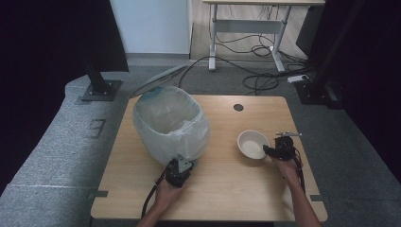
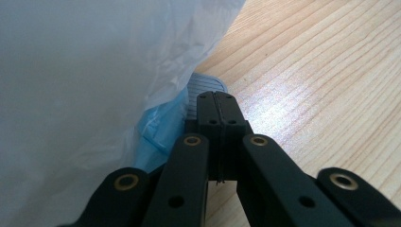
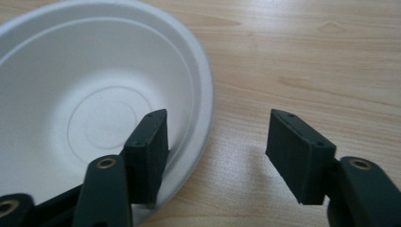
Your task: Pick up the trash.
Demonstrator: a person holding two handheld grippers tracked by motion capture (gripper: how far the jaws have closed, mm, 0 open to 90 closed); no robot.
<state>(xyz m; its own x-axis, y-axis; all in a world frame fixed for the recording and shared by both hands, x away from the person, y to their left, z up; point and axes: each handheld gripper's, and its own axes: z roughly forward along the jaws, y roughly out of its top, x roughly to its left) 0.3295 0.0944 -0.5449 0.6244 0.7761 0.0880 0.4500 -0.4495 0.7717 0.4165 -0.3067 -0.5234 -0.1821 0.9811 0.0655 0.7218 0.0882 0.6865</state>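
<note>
A white paper bowl sits empty on the right half of the wooden table. My right gripper is open at the bowl's right rim, one jaw inside the bowl and the other outside over bare wood. A bin lined with a white plastic bag stands on the left half, its lid tipped up behind it. My left gripper is shut at the bin's near base, its tips over a grey ribbed pedal. Blue bin wall shows beside the jaws.
A round cable hole sits near the table's far edge. Behind the table are a white desk frame, loose cables on the grey floor, and black stand bases at left and right.
</note>
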